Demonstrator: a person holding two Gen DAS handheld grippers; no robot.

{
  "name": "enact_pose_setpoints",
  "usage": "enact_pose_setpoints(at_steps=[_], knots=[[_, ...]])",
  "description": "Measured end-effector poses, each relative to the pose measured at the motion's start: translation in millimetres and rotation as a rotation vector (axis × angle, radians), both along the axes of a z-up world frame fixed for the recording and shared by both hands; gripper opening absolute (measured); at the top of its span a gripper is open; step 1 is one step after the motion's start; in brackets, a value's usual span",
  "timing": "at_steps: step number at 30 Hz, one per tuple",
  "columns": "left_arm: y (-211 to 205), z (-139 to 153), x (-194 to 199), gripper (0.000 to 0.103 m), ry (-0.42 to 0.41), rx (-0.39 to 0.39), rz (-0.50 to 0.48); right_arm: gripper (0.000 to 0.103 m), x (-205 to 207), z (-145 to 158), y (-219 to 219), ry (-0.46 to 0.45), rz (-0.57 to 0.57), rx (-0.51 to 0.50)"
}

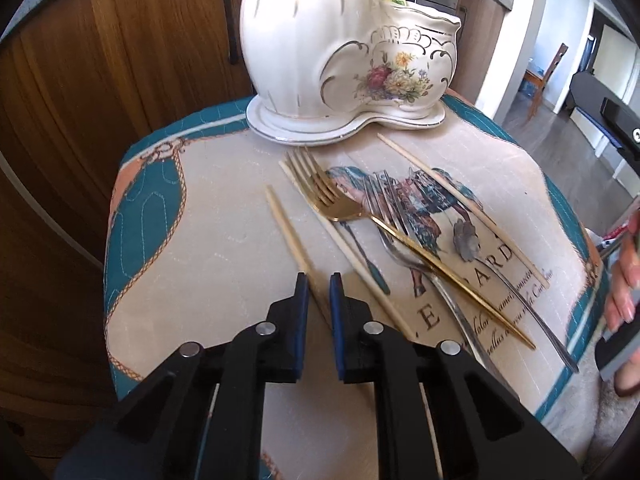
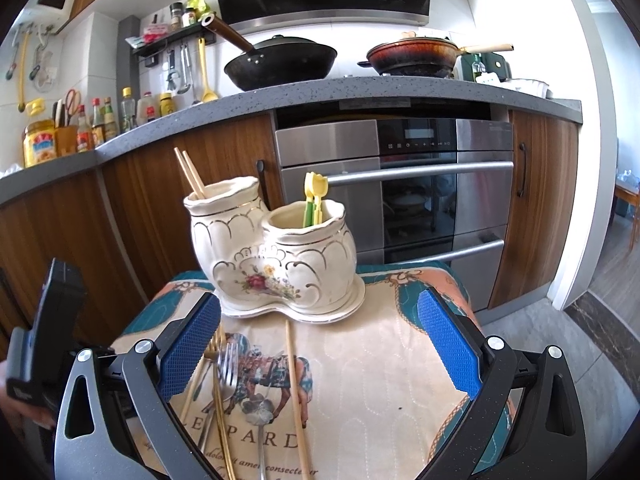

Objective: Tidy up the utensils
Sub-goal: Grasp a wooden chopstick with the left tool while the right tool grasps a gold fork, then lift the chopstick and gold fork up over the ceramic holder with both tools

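Observation:
A white floral ceramic holder (image 1: 344, 56) with two cups stands at the far end of a printed cloth (image 1: 208, 232). My left gripper (image 1: 319, 286) is shut on a pale chopstick (image 1: 286, 232) lying on the cloth. Just right of it lie another chopstick (image 1: 348, 248), a gold fork (image 1: 340, 206), a silver fork (image 1: 394, 220), a flower-headed utensil (image 1: 466, 240) and a third chopstick (image 1: 460, 204). My right gripper (image 2: 318, 304) hovers open above the near cloth, holding nothing. The holder's (image 2: 276, 264) tall cup has two chopsticks (image 2: 190, 174); its short cup has yellow-green utensils (image 2: 314, 200).
Wooden cabinet doors (image 1: 100, 92) stand close behind the cloth-covered surface. An oven (image 2: 400, 184) sits under a grey counter (image 2: 240, 108) with pans and bottles. A person's hand (image 1: 622, 280) is at the right edge of the left wrist view.

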State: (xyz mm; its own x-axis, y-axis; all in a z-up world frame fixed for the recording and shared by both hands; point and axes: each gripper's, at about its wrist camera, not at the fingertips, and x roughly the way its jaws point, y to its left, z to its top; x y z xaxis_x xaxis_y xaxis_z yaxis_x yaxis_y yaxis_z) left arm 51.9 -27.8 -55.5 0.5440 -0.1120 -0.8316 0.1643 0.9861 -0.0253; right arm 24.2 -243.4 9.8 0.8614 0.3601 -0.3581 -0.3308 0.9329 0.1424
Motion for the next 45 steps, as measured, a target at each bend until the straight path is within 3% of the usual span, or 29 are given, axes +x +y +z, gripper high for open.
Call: enact_pose_setpoints(at_steps=[5, 11, 12, 14, 17, 23, 28, 34, 37, 39, 45], knots=[[11.0, -1.1, -15.5, 0.006, 0.006, 0.009, -0.007, 0.098, 3.3, -3.3, 5.2, 0.037, 0.027, -0.020], [13.9, -3.1, -28.7, 0.006, -0.027, 0.029, -0.017, 0.093, 5.1, -18.4, 36.8, 0.145, 0.153, -0.110], [13.6, -3.5, -29.8, 0.006, -0.034, 0.030, -0.016, 0.090, 4.1, -21.8, 44.1, 0.158, 0.174, -0.133], [14.7, -3.6, -33.9, 0.006, -0.050, 0.029, -0.019, 0.067, 3.3, -26.3, 56.7, 0.181, 0.197, -0.178], [18.1, -3.2, -37.1, 0.006, -0.052, 0.016, -0.026, 0.050, 6.9, -34.4, 74.2, 0.246, 0.249, -0.213], [27.5, -4.1, -37.5, 0.006, -0.049, -0.022, -0.035, 0.026, 16.0, -47.6, 105.0, 0.348, 0.324, -0.267], [29.9, -3.1, -36.9, 0.006, -0.052, -0.029, -0.044, 0.019, 26.4, -54.4, 119.6, 0.411, 0.343, -0.283], [31.8, -3.8, -33.9, 0.006, -0.054, -0.038, -0.051, 0.019, 37.6, -63.1, 129.3, 0.456, 0.330, -0.329], [32.2, -3.8, -34.3, 0.006, -0.054, -0.041, -0.052, 0.017, 39.3, -62.4, 132.4, 0.462, 0.332, -0.345], [32.3, -3.9, -34.1, 0.006, -0.054, -0.043, -0.053, 0.007, 40.6, -64.1, 137.2, 0.458, 0.333, -0.363], [34.5, -3.8, -34.3, 0.005, -0.056, -0.057, -0.053, 0.007, 35.0, -60.1, 129.0, 0.431, 0.341, -0.321]])
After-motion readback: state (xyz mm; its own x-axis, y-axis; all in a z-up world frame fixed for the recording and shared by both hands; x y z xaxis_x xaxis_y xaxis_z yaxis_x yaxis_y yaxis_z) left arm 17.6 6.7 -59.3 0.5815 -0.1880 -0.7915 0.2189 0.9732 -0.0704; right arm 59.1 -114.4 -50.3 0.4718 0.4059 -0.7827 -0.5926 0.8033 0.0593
